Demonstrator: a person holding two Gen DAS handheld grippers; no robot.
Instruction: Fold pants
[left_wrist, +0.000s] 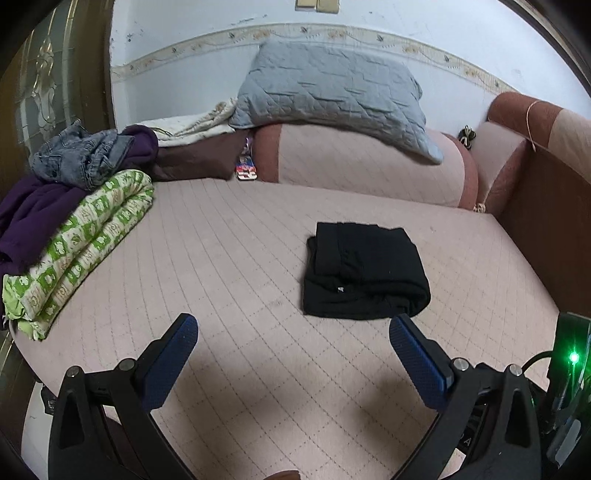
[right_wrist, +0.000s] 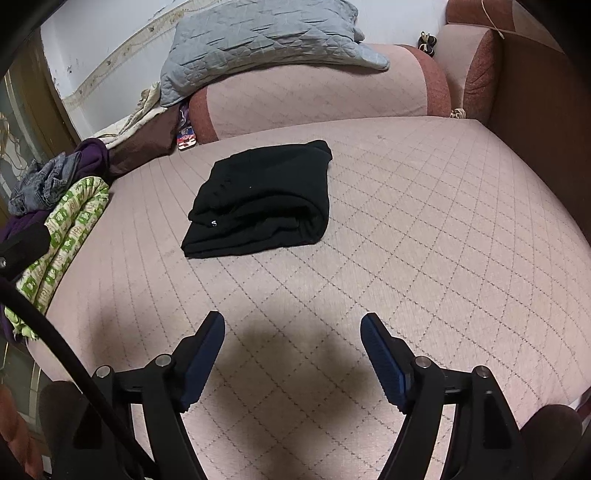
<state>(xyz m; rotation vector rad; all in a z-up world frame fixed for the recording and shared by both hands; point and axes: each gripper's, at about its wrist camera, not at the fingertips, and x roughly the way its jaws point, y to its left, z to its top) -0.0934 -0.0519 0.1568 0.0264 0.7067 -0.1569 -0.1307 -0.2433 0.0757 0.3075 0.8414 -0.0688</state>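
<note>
In the left wrist view, the black pants (left_wrist: 364, 273) are seen on the pink quilted seat (left_wrist: 229, 258) of a sofa, already folded into a compact, thick rectangle, a little right of the middle. The left gripper (left_wrist: 293, 326) is held over the near part of the seat, short of the pants; its blue pads (left_wrist: 181, 347) stand wide apart and nothing is between them. At the far left a pile of other laundry is seen: a green patterned blanket (left_wrist: 88, 236), a purple garment (left_wrist: 22, 218) and a pair of jeans (left_wrist: 79, 155). A grey pillow (left_wrist: 328, 92) is laid on the backrest behind. In the right wrist view, the same folded pants (right_wrist: 262, 199) are found farther away, left of the middle, and well apart from the right gripper (right_wrist: 292, 325). Its fingers are also spread wide and empty, above bare seat fabric. From what is shown, the folding is judged to be done or almost done: the layers are stacked and no leg is left hanging out. Perhaps only a small smoothing of the near edge is left.
</note>
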